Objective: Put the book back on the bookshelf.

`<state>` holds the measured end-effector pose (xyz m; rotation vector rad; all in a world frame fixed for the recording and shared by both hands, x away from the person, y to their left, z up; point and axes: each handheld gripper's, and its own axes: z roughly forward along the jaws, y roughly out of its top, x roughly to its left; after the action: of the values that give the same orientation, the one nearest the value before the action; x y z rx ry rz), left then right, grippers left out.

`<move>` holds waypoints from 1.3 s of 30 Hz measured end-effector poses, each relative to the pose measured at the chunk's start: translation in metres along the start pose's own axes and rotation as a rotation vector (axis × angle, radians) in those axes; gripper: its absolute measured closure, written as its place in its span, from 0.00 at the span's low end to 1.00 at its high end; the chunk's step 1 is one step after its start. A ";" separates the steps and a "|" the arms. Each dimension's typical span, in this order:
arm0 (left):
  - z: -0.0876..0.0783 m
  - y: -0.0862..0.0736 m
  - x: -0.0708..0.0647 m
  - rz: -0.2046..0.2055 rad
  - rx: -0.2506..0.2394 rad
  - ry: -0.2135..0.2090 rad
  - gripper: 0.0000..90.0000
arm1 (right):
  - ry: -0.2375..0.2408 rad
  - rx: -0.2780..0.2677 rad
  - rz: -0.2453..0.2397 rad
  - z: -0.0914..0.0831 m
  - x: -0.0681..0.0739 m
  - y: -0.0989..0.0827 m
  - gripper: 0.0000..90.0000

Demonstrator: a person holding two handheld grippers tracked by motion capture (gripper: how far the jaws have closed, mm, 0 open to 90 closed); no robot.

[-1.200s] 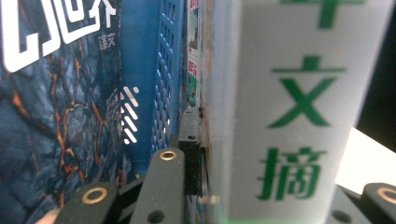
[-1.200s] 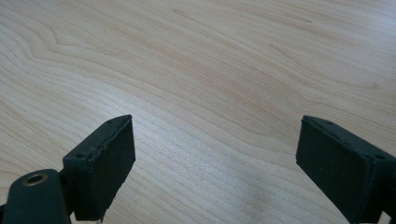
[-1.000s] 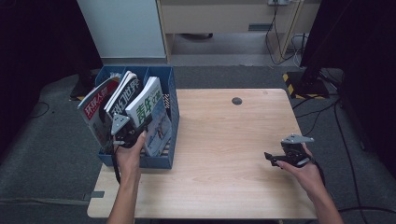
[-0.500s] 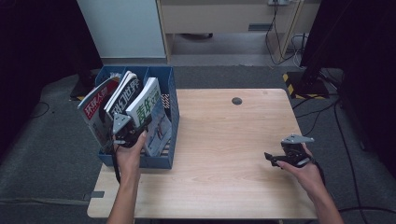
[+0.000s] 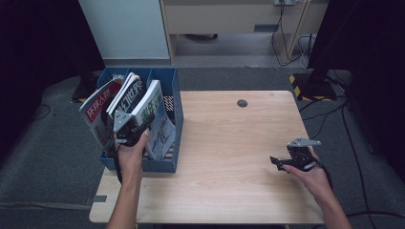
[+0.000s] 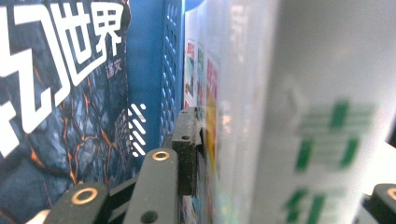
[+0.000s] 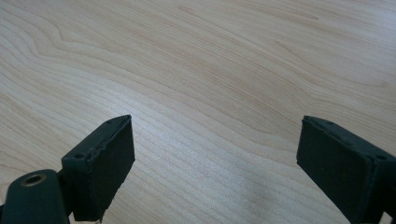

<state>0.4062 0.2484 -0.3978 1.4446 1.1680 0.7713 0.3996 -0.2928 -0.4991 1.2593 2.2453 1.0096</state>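
Blue file box (image 5: 167, 157) stands on the left edge of the wooden table (image 5: 229, 143), holding three magazines. The left gripper (image 5: 128, 128) has its jaws around the white magazine with green letters (image 5: 149, 102); they have just been opening, and the pads seem not pressing. The right gripper (image 5: 279, 163) rests apart, jaws wide, nothing between.
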 end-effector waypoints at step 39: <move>0.011 0.013 -0.007 -0.036 -0.109 -0.027 0.82 | -0.004 -0.005 0.011 -0.001 -0.004 -0.001 0.13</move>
<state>0.4174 0.2389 -0.3868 1.3369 1.1118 0.7771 0.4007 -0.2968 -0.4994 1.2717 2.2345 1.0151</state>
